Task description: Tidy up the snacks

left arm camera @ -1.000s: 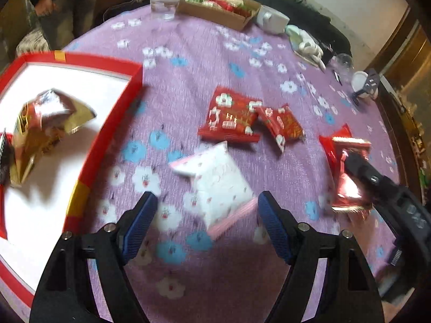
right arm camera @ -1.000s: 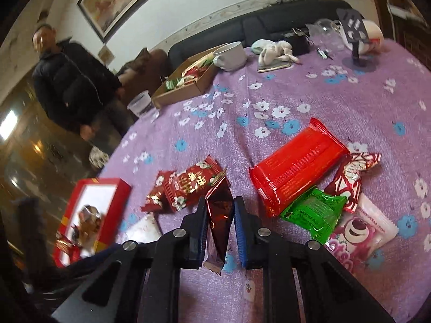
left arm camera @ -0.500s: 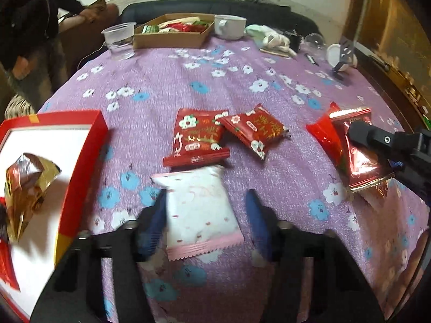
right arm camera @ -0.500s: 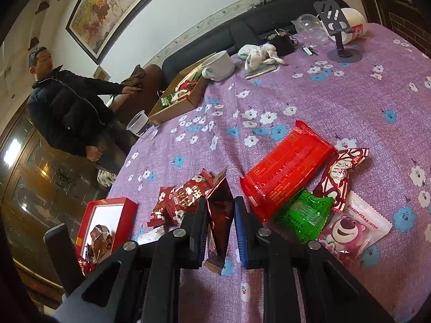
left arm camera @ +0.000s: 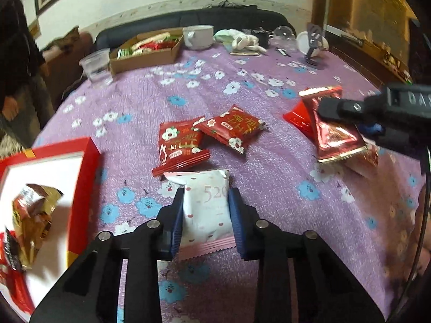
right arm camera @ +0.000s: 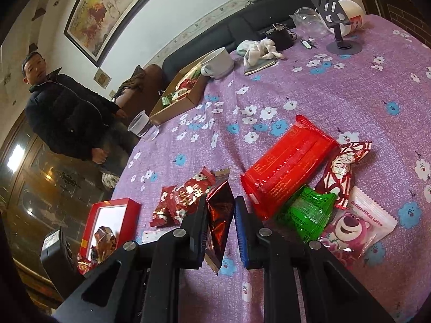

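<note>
1. The left gripper (left arm camera: 206,204) pointed steeply down at the purple flowered tablecloth (left arm camera: 269,167), and its jaws were closing with the white snack packet (left arm camera: 206,210) between them; both blue pads already lay against the packet's side edges.
2. That white packet lay flat on the cloth, its long axis running along the gripper's own line – the pink crimped end toward the gripper body, the far end pointing away past the fingertips.
3. Just beyond the left fingertips sat two red flowered packets (left arm camera: 180,145), overlapping at a corner – the nearer one lying roughly crosswise to the gripper's line and touching the white packet's far end.
4. To the left of the left gripper stood the red box (left arm camera: 89,167) with a white floor, holding a crumpled gold-and-red wrapper (left arm camera: 32,215).
5. The right gripper (right arm camera: 221,212) was clamped on a dark red foil packet (right arm camera: 219,215), held on edge between the pads, its long axis following the fingers with the crimped end sticking out ahead of the tips.
6. To the right of the right gripper, on the cloth, lay a long red packet (right arm camera: 288,167) pointing diagonally away, then a green packet (right arm camera: 307,212), a pink bear packet (right arm camera: 353,228) and a red-and-white packet (right arm camera: 342,172), all touching or overlapping
7. Well ahead of both grippers a cardboard box (left arm camera: 150,53) of snacks stood at the table's far side
</note>
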### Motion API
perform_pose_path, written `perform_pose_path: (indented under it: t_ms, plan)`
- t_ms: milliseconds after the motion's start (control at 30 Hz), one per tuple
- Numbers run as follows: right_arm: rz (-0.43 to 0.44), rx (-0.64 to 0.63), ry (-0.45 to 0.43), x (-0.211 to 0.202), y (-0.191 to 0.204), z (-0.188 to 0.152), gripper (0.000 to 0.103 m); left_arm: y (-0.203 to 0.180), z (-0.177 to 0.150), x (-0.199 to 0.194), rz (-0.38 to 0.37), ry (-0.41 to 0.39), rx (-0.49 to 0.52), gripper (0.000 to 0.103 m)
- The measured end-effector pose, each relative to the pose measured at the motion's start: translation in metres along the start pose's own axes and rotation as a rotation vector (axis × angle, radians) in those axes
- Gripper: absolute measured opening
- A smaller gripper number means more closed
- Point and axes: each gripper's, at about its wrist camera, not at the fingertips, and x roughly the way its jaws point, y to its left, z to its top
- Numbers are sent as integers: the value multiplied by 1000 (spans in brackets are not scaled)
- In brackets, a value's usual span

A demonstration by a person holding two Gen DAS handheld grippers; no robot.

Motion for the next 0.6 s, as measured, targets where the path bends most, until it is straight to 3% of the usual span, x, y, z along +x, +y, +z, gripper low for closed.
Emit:
perform_pose_path:
  t_ms: [400,467,533,600]
  plan:
    - [46,21,-1,-1,1,0,19,-2,-6,-6,-26,7,26,24]
    - [46,25,0,-2,0,0,19,-6,-5,-2,-19,20,47,26]
    - [45,25,1,-2,0,0,19,-10,-6,5,-14,55,66,36]
    - [45,25,2,-2,0,0,19,-11,-6,5,-2,48,61,36]
